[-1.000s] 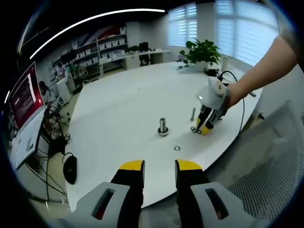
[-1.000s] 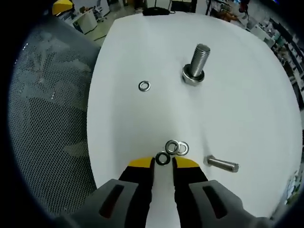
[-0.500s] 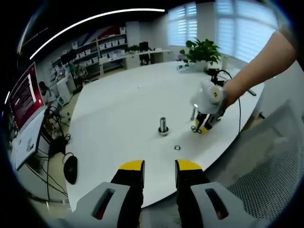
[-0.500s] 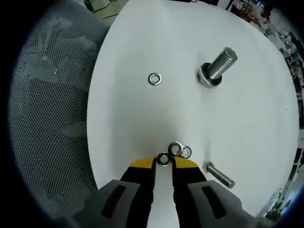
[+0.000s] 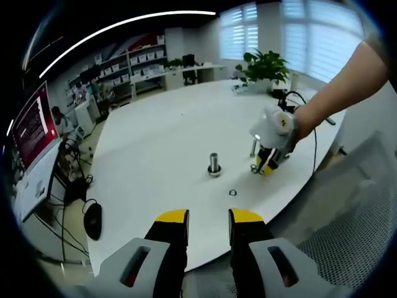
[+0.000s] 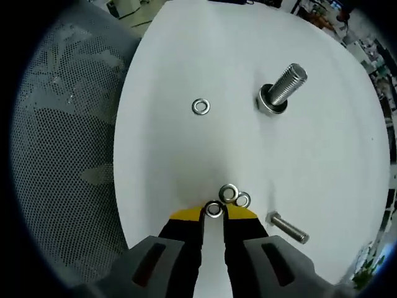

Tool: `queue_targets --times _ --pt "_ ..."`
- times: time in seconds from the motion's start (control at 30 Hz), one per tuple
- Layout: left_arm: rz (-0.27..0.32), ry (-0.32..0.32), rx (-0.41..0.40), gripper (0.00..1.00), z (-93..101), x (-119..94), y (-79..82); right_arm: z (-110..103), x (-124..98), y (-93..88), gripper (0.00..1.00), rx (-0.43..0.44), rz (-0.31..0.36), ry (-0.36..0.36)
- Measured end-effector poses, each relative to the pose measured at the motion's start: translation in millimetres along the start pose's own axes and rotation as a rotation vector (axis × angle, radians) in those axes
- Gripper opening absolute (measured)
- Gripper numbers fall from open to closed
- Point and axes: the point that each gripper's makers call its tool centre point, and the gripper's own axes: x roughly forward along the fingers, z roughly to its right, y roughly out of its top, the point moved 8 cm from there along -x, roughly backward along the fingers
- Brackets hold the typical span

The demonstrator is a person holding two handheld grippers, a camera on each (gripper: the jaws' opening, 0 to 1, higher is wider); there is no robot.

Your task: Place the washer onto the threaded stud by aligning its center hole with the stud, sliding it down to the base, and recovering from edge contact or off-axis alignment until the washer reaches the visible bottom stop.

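Observation:
The threaded stud (image 6: 282,90) stands upright on its round base on the white table (image 6: 186,155); it also appears as the stud (image 5: 214,164) mid-table. My right gripper (image 6: 213,211) is low at the table's near edge, shut on a small steel washer (image 6: 213,210) held between its yellow tips. Two more washers (image 6: 236,197) lie touching each other just beyond it. A single washer (image 6: 200,107) lies left of the stud. My left gripper (image 5: 208,217) hovers open off the table edge, with nothing in it. From there the right gripper (image 5: 268,164) sits right of the stud, held by a hand.
A loose bolt (image 6: 287,227) lies on its side right of my right gripper's tips. A grey mesh chair (image 6: 62,155) lies beyond the table edge on the left. A potted plant (image 5: 265,67) stands at the table's far side, and a monitor (image 5: 34,133) at the left.
My right gripper's jaws have drawn in on the washer between the tips, and its view has rolled slightly. The left gripper has stayed put and open.

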Motion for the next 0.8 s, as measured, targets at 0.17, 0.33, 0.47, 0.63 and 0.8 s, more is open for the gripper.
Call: queue_targets --times 0.17,0.33,0.47,0.63,0.8 --pt "0.001 0.002 0.000 0.23 -0.4 0 -0.1 1 -2 -12.8 0.13 0.070 0.039 0.006" --pt "0.006 0.002 -0.002 0.23 -0.6 0 -0.1 3 -8 -27.8 0.13 0.160 0.069 -0.002" --pt "0.009 0.003 -0.006 0.23 -1.4 -1 -0.4 12 -21 -36.9 0.13 0.196 0.096 -0.023" --pt "0.005 0.001 -0.004 0.23 -0.5 0 -0.7 29 -41 -43.5 0.13 0.280 0.154 -0.060" --pt "-0.006 -0.007 0.006 0.23 0.7 0 -1.5 37 -55 -45.3 0.13 0.328 0.202 -0.092"
